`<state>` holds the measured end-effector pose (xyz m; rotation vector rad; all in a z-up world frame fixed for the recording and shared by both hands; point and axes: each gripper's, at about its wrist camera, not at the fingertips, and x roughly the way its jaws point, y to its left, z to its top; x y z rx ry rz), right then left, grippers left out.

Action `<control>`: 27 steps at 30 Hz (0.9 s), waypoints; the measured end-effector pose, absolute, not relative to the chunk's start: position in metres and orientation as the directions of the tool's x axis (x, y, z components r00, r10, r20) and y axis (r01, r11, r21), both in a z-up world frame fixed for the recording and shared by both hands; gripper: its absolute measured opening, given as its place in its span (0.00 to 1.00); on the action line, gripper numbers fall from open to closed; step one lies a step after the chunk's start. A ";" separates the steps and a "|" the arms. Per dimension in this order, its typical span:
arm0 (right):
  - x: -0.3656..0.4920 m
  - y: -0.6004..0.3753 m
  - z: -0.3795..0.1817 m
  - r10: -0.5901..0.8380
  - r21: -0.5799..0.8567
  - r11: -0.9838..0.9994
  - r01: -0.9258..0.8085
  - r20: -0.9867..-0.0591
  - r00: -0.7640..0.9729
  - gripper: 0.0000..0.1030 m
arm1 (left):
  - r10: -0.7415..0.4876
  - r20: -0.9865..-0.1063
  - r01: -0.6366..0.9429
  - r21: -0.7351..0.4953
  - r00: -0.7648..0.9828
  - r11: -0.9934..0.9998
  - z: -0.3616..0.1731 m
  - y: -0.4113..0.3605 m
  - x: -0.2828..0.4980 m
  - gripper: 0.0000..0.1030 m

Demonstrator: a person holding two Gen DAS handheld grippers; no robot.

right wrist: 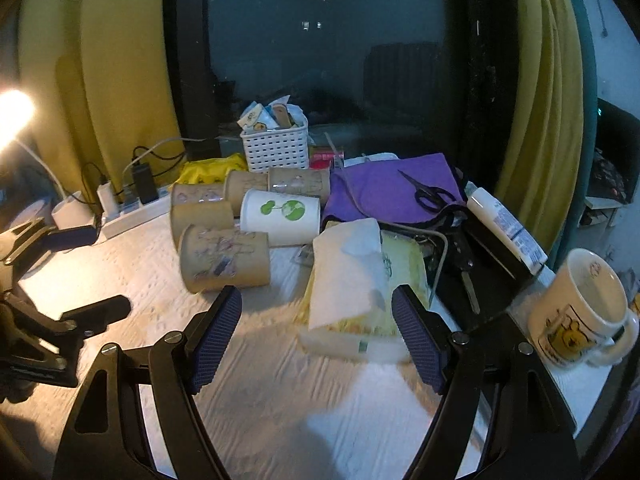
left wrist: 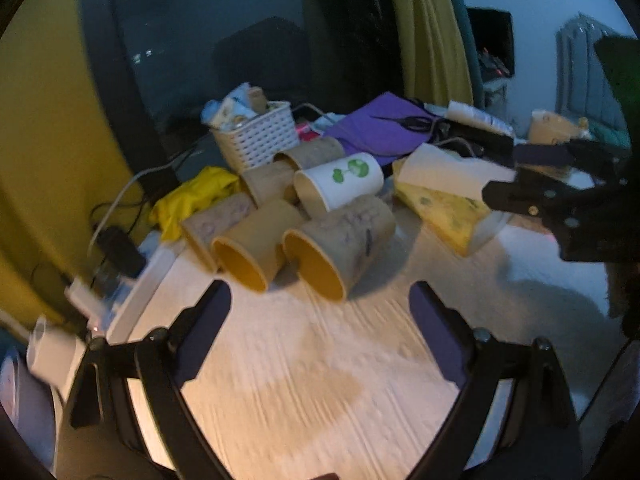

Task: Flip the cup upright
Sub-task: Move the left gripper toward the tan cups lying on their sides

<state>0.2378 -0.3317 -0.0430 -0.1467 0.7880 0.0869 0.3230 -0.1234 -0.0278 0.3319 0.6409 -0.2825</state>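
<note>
- The left gripper [left wrist: 320, 312] hangs low over the worktop [left wrist: 304, 380] with its jaws spread wide and nothing between them, lined up toward the pile of cups, probably to pick one.
- The nearest brown cup [left wrist: 340, 248] lies on its side at the front of that pile, mouth toward the left gripper; being clear of its neighbours in front makes it the likely first pick.
- The white cup [right wrist: 282, 222] with the green print lies on its side behind it.
- The right gripper [right wrist: 318, 320] also gapes empty, facing a tissue pack [right wrist: 360, 280], apparently waiting.
</note>
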 end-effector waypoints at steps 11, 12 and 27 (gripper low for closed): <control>0.260 -0.338 -0.054 0.034 -0.081 0.987 -0.136 -0.730 0.683 0.78 | -0.143 -0.652 0.440 0.319 0.745 0.839 -0.062 -0.155 0.387 0.89; 0.261 -0.339 -0.055 0.032 -0.080 0.988 -0.133 -0.731 0.681 0.78 | -0.144 -0.656 0.445 0.319 0.740 0.837 -0.064 -0.155 0.389 0.89; 0.255 -0.340 -0.060 0.037 -0.068 0.989 -0.133 -0.750 0.661 0.78 | -0.167 -0.668 0.481 0.318 0.725 0.817 -0.067 -0.155 0.370 0.80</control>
